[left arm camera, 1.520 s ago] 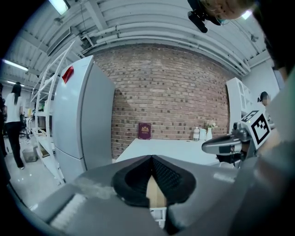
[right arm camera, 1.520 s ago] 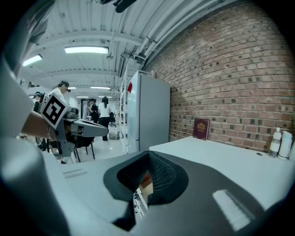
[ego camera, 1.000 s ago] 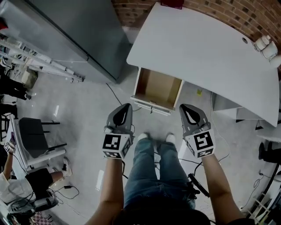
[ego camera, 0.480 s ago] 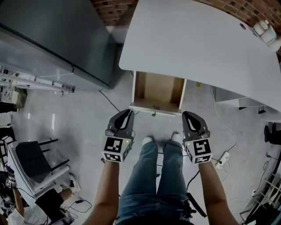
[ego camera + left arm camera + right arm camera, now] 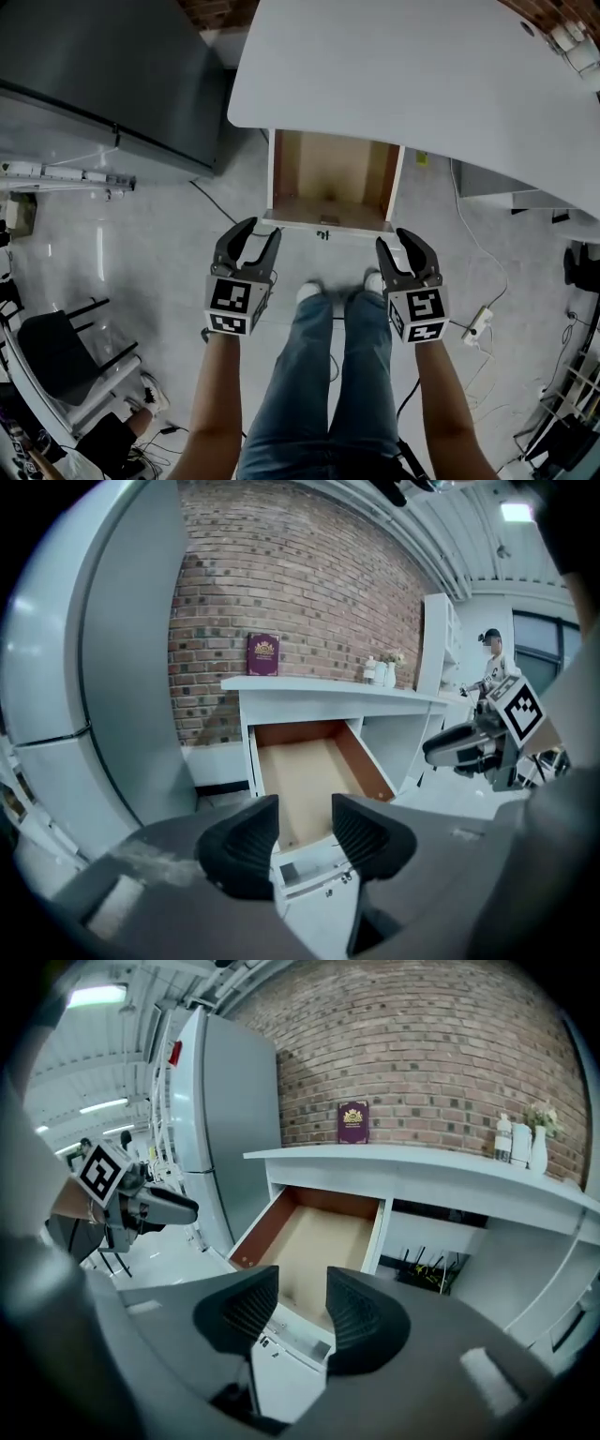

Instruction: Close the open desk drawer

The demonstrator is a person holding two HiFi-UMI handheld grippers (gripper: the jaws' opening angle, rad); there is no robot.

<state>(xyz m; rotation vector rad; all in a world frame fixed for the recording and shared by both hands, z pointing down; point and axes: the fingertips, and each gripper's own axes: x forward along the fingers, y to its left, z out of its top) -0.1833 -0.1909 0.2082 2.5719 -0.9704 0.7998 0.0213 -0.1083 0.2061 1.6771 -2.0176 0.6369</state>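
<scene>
An empty wooden drawer [image 5: 330, 178] stands pulled out from under the white desk [image 5: 403, 75]; its white front panel [image 5: 323, 226] faces me. My left gripper [image 5: 248, 241] hangs just short of the front's left end, my right gripper [image 5: 405, 246] just short of its right end. Both have just been opening, with nothing between the jaws, and neither touches the drawer. The left gripper view shows the drawer [image 5: 309, 780] beyond the left gripper [image 5: 305, 841]. The right gripper view shows the drawer [image 5: 323, 1241] beyond the right gripper [image 5: 302, 1316].
A grey cabinet [image 5: 103, 66] stands left of the desk. A chair [image 5: 66, 347] sits at the lower left. Cables and a power strip [image 5: 476, 324] lie on the floor at right. A person's legs and shoes [image 5: 328, 295] stand between the grippers. A book [image 5: 263, 654] and bottles [image 5: 516, 1138] sit on the desk.
Both grippers have dropped and come up close to the drawer front. Their jaws, shut in the earlier frames, now stand apart. The drawer has not moved.
</scene>
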